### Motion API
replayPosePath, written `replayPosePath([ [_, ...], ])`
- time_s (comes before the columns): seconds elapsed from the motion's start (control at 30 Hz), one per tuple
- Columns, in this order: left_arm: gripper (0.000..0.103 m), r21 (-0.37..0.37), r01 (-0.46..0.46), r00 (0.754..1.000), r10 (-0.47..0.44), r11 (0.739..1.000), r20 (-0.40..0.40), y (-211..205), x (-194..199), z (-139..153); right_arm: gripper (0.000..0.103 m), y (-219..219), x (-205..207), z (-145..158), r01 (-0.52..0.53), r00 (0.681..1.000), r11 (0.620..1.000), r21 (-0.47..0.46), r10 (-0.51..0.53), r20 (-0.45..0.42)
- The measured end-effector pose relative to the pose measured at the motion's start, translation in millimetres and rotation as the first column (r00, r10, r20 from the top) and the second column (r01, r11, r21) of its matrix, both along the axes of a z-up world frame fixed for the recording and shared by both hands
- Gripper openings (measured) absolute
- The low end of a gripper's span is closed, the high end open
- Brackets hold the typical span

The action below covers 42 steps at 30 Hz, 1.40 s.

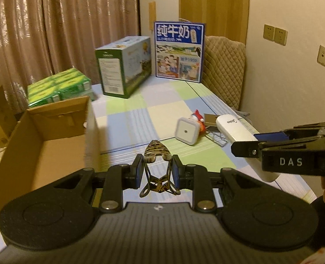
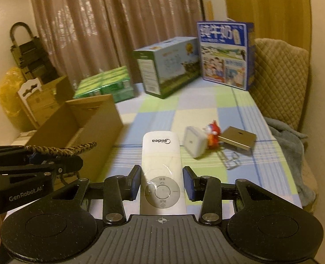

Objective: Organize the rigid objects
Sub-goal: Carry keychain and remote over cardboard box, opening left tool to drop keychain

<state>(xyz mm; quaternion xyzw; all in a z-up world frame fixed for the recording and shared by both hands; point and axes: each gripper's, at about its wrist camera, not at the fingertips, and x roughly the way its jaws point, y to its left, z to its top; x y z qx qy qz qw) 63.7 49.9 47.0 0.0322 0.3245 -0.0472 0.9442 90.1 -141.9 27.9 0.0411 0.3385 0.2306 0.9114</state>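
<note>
My left gripper [image 1: 157, 171] is shut on a tortoiseshell hair claw clip [image 1: 157, 151], held above the checked tablecloth next to the open cardboard box [image 1: 15, 145]. My right gripper [image 2: 161, 183] is shut on a white Midea remote control [image 2: 161, 160], also held above the table. The remote shows in the left wrist view [image 1: 233, 127] in the right gripper's fingers [image 1: 246, 147]. The clip shows edge-on in the right wrist view [image 2: 61, 148]. A white square night light [image 1: 187, 131], a small red figurine [image 1: 199, 118] and a flat brown box [image 2: 238, 138] lie on the table.
Two milk cartons [image 1: 124, 66] [image 1: 179, 51] and a green drinks pack [image 1: 59, 85] stand at the table's far end. A clear wire-like holder [image 2: 230, 159] lies near the flat box. A padded chair [image 2: 281, 77] with a blanket stands on the right by the wall.
</note>
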Motion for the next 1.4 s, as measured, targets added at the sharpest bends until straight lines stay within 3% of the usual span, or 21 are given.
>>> replayPosePath([
  [0.47, 0.022, 0.032, -0.103, 0.994, 0.102, 0.994, 0.031, 79.2, -29.7, 20.3, 0.038, 77.1, -9.6, 15.8, -0.14, 0.99, 0.99, -0.003, 0.14, 0.016],
  [0.7, 0.022, 0.095, -0.176, 0.984, 0.174, 0.98, 0.022, 144.7, -26.8, 23.4, 0.038, 128.4, 2.2, 17.0, -0.22, 0.975, 0.975, 0.006, 0.22, 0.008],
  [0.9, 0.022, 0.072, -0.222, 0.975, 0.223, 0.972, -0.012, 198.4, -15.6, 17.1, 0.038, 168.9, 20.2, 10.6, -0.261, 0.965, 0.965, 0.029, 0.262, -0.023],
  [1.4, 0.022, 0.008, -0.17, 0.98, 0.17, 0.985, -0.104, 216.9, 20.9, -29.2, 0.038, 220.7, 52.7, -11.7, -0.269, 0.959, 0.963, 0.035, 0.271, -0.079],
])
